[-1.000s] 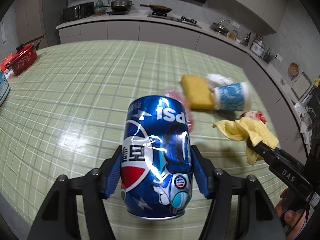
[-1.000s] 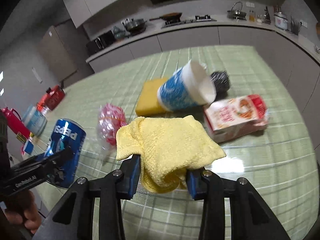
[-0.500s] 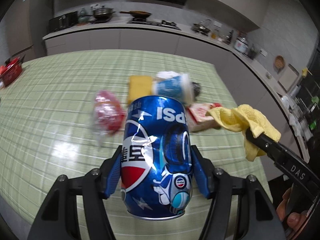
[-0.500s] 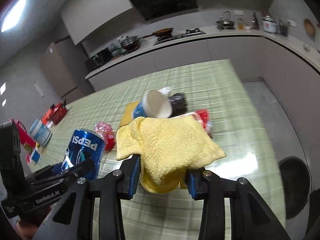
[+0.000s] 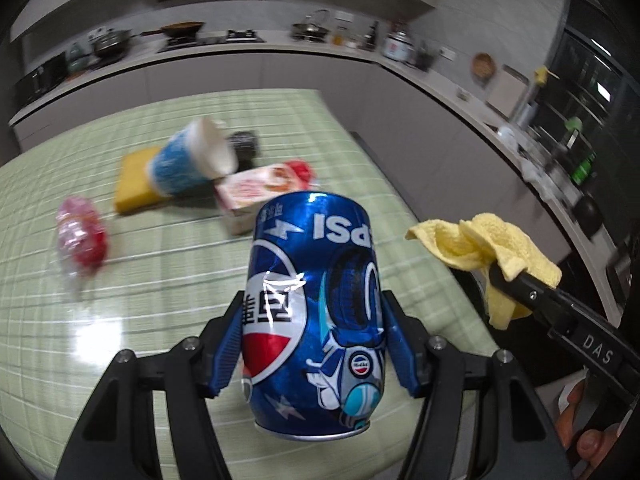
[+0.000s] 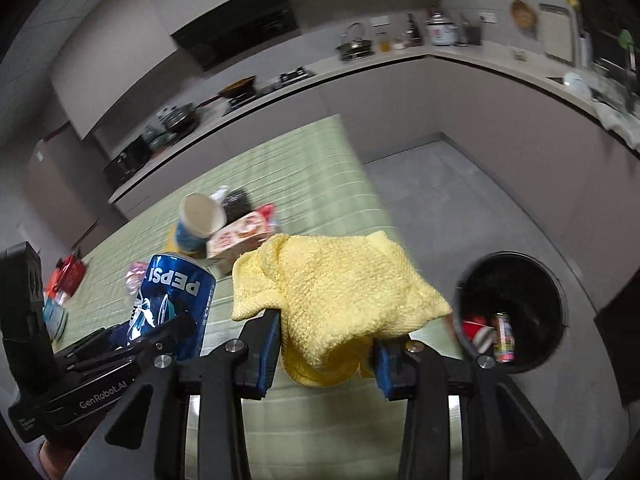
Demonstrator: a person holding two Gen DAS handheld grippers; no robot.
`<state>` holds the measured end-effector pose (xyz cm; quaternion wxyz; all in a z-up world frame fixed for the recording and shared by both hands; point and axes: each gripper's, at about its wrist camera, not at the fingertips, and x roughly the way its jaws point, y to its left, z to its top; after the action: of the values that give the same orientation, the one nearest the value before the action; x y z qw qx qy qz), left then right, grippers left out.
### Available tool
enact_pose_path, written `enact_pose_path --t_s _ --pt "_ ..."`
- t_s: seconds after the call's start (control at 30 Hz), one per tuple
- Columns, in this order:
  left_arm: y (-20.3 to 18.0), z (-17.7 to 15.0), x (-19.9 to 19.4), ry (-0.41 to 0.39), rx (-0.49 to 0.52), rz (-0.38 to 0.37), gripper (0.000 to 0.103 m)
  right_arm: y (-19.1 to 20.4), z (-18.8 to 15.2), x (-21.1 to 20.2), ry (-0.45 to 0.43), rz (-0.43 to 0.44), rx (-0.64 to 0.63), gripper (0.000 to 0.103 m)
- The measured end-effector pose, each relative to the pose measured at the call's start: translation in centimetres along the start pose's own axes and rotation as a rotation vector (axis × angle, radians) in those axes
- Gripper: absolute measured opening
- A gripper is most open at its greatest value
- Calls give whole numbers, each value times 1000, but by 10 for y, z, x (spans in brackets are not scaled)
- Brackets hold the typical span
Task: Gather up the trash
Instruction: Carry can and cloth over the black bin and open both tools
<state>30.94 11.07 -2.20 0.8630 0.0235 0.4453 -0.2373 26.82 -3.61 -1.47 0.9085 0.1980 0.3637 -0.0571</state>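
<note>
My left gripper (image 5: 314, 344) is shut on a blue Pepsi can (image 5: 314, 308), held upside down above the green checked table (image 5: 160, 280); the can (image 6: 176, 300) also shows in the right wrist view, at the left. My right gripper (image 6: 324, 350) is shut on a yellow cloth (image 6: 340, 292), which drapes over both fingers; the cloth (image 5: 484, 248) hangs at the right in the left wrist view. A round black trash bin (image 6: 514, 312) stands on the floor past the table's right edge, with some trash inside.
On the table lie a blue and white paper cup (image 5: 192, 160) on its side, a yellow sponge (image 5: 134, 184), a pink and red carton (image 5: 264, 188), a black scrubber (image 5: 244, 144) and a crumpled pink wrapper (image 5: 80, 236). Kitchen counters run along the back.
Both grippers have swung to the right with the can and the cloth still held. The items on the table have slid left in view, and the trash bin has come into sight.
</note>
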Motion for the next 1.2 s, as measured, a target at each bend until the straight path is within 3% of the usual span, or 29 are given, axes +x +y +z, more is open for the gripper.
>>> enact_pose_path --t_s 0.2,0.37,0.7,1.07,1.2 --pt "-60 8 13 -11 43 -10 65 -55 8 -13 -21 -5 40 41" --pt "-113 16 37 -16 12 15 64 -125 26 -14 -2 5 12 41" --pt "-222 13 108 60 -22 13 65 -260 53 2 77 -17 -25 41" --pt "-256 -16 203 205 -13 69 65 -340 25 84 247 -62 -14 42" --pt "-257 -21 223 238 -5 87 65 -354 19 112 306 -70 -19 48"
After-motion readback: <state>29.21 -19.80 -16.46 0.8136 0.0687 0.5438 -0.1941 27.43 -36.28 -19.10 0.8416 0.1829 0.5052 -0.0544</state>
